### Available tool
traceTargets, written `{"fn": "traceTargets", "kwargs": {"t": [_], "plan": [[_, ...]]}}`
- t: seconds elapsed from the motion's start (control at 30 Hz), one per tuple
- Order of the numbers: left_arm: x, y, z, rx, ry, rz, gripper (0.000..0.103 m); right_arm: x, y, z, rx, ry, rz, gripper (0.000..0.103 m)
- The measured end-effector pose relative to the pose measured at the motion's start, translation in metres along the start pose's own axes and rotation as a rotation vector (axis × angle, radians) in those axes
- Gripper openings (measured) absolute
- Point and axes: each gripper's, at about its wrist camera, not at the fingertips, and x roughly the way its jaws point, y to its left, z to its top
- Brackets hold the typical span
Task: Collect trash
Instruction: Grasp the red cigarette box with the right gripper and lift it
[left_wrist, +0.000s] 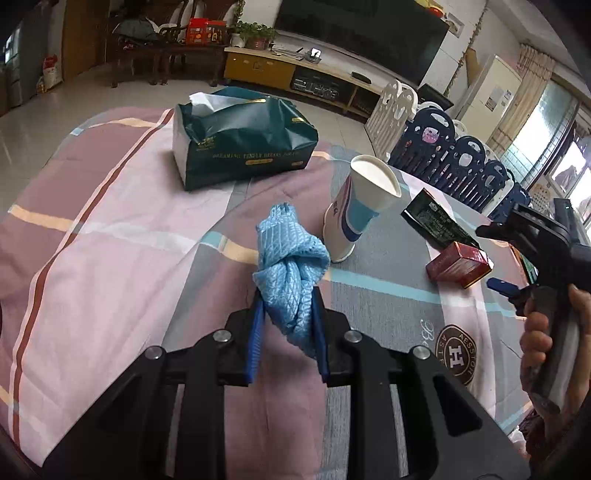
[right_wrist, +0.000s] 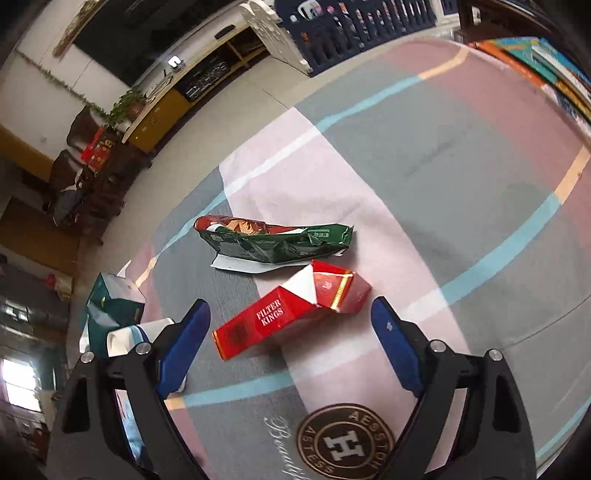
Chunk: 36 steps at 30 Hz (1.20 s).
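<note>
A patchwork quilt (left_wrist: 110, 221) covers the table, with a green tissue pack (left_wrist: 243, 144) at its far side, a paper cup (left_wrist: 354, 214) mid-table, and to the right a crumpled green wrapper (right_wrist: 277, 240) lying just beyond a red cigarette box (right_wrist: 291, 314). The left gripper (left_wrist: 288, 317) is clenched on a soft blue cloth (left_wrist: 288, 266), bunched between its pads (limp, light, unlikely to slip). The right gripper (right_wrist: 291, 325) stands released astride the box, which looks light and crushable, best pinched across its long flat sides.
</note>
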Motion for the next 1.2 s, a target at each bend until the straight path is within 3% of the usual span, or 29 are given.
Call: {"fn": "traceTargets", "kwargs": {"t": [0.1, 0.23, 0.3, 0.33, 0.47, 0.57, 0.6, 0.67, 0.7, 0.73, 0.8, 0.97, 1.03, 1.2], "plan": [[-0.002, 0.013, -0.009, -0.037, 0.022, 0.003, 0.025, 0.016, 0.002, 0.003, 0.035, 0.015, -0.036, 0.087], [0.004, 0.022, -0.012, -0.078, 0.045, -0.002, 0.025, 0.020, -0.004, -0.001, 0.019, 0.028, -0.008, 0.053], [0.006, 0.022, -0.012, -0.082, 0.037, -0.017, 0.025, 0.011, -0.007, -0.007, -0.036, 0.046, 0.040, 0.044], [0.005, 0.021, -0.013, -0.075, 0.031, -0.015, 0.025, 0.006, -0.008, -0.012, -0.075, 0.058, 0.059, 0.030], [0.003, 0.015, -0.017, -0.051, 0.017, -0.017, 0.025, -0.020, -0.013, -0.044, -0.292, 0.190, 0.188, 0.030], [0.000, 0.012, -0.022, -0.058, 0.014, -0.023, 0.025, -0.035, -0.013, -0.079, -0.551, 0.303, 0.206, 0.030], [-0.002, 0.011, -0.024, -0.059, 0.014, -0.025, 0.025, -0.038, -0.015, -0.086, -0.609, 0.313, 0.182, 0.032], [-0.003, 0.008, -0.029, -0.057, 0.016, -0.028, 0.025, -0.048, -0.019, -0.093, -0.687, 0.246, 0.036, 0.051], [-0.005, 0.006, -0.031, -0.053, 0.014, -0.027, 0.025, -0.055, -0.024, -0.092, -0.686, 0.193, -0.033, 0.070], [-0.007, 0.006, -0.033, -0.051, 0.011, -0.026, 0.025, -0.066, -0.032, -0.089, -0.641, 0.121, -0.085, 0.079], [-0.007, 0.006, -0.034, -0.057, 0.011, -0.029, 0.025, -0.083, -0.049, -0.089, -0.512, 0.051, -0.107, 0.082], [-0.004, 0.007, -0.034, -0.063, 0.022, -0.022, 0.025, -0.093, -0.073, -0.125, -0.258, 0.141, -0.044, 0.082], [-0.003, 0.007, -0.033, -0.062, 0.022, -0.024, 0.025, -0.090, -0.070, -0.143, -0.218, 0.164, -0.003, 0.082], [-0.003, 0.008, -0.033, -0.072, 0.021, -0.026, 0.025, -0.061, -0.044, -0.155, -0.236, 0.181, -0.069, 0.082]]}}
